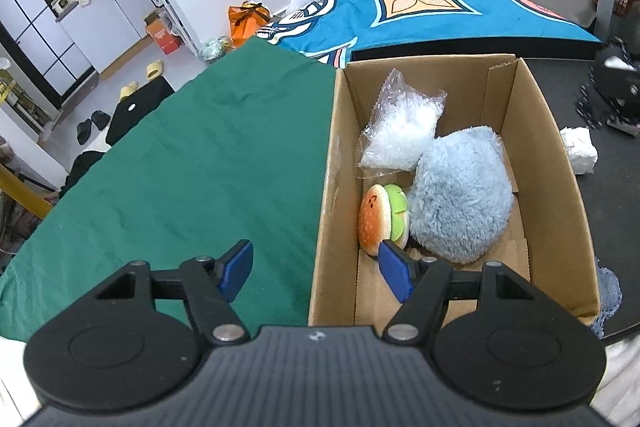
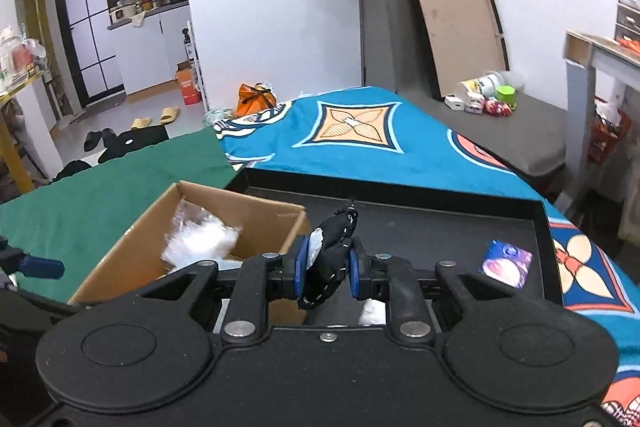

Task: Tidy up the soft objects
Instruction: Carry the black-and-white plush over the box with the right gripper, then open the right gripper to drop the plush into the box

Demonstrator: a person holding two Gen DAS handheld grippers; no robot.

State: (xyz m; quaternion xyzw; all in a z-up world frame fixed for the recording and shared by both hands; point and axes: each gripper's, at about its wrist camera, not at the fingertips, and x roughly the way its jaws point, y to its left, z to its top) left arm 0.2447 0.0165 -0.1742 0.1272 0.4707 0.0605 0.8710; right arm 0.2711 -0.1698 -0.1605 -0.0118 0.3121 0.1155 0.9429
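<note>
Two tools: right tool point(image 2: 329, 269) pinches black pouch point(image 2: 332, 259); left tool point(image 1: 316, 269) gapes empty over box point(image 1: 552, 163).

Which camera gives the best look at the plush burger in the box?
The left wrist view: the plush burger stands on edge in the cardboard box, beside the fluffy blue toy. In the right wrist view the box's near wall hides it.

Both wrist views over cardboard box point(image 1: 532, 131)

Plastic bag point(image 2: 202, 241) motion-blurred; white lump point(image 2: 372, 313) behind tongs
</note>
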